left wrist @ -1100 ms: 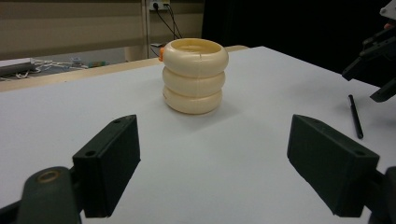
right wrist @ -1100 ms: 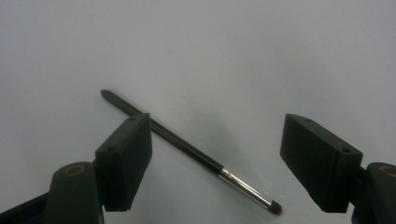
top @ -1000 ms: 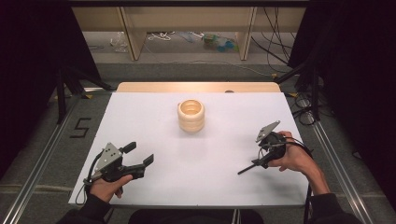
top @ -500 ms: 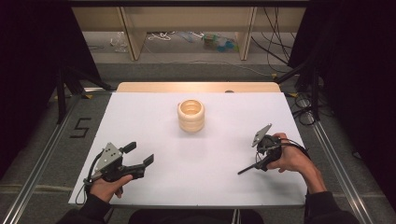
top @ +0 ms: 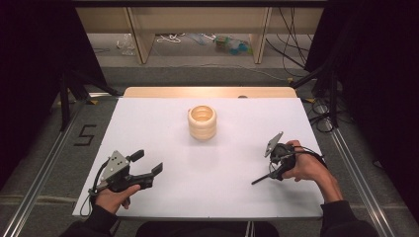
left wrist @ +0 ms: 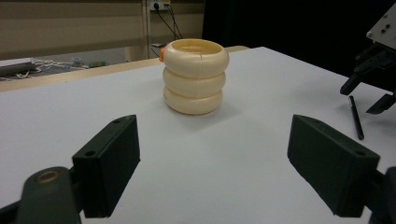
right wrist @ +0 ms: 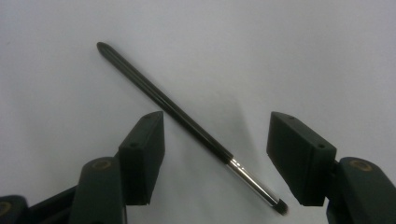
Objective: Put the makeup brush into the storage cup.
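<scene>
Black pads of the right claw [right wrist: 215,154] stand part-open and have just been closing, astride a slim dark brush [right wrist: 187,122] that lies flat on the white surface [top: 163,123], untouched. Its long axis runs slantwise across the gap, bristles nearest the claw's base. Well apart, the left claw [left wrist: 224,168] gapes wide toward a cream ringed holder [top: 201,122].

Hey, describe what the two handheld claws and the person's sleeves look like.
Both claws, left and right, are black with blocky rectangular jaws. Each carries a grey three-cornered plate on top and trails a black cable. The person's sleeves are dark.
</scene>
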A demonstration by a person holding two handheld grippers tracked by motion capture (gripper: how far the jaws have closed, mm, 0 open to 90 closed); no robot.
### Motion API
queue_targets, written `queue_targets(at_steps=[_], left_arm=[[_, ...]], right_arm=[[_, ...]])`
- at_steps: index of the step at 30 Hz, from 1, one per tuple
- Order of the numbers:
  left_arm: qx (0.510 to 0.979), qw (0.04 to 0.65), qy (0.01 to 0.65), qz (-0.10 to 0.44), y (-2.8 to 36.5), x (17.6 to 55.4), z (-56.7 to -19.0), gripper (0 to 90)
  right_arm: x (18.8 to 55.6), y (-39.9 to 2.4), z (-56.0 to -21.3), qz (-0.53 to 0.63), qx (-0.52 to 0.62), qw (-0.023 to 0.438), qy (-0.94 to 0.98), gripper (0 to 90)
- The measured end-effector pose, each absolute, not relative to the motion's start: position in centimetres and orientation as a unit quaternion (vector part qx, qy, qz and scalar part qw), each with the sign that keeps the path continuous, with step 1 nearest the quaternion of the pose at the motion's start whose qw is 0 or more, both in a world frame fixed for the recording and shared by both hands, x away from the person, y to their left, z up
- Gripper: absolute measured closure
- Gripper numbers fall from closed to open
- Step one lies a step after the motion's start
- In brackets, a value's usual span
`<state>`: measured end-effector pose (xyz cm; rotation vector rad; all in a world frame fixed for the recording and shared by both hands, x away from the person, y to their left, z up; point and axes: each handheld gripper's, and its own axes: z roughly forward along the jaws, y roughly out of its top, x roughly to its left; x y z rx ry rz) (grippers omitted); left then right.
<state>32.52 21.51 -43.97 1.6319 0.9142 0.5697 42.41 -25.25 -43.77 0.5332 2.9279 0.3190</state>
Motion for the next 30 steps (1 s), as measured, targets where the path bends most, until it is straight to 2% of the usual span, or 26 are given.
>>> queue_targets(at_steps=[30], left_arm=[[0.692,0.560,0.387,0.242,21.50,32.52,-43.97,17.0]], right_arm=[[43.09,-24.27,-44.67,0.063,0.160,0.052,0.984,46.8]])
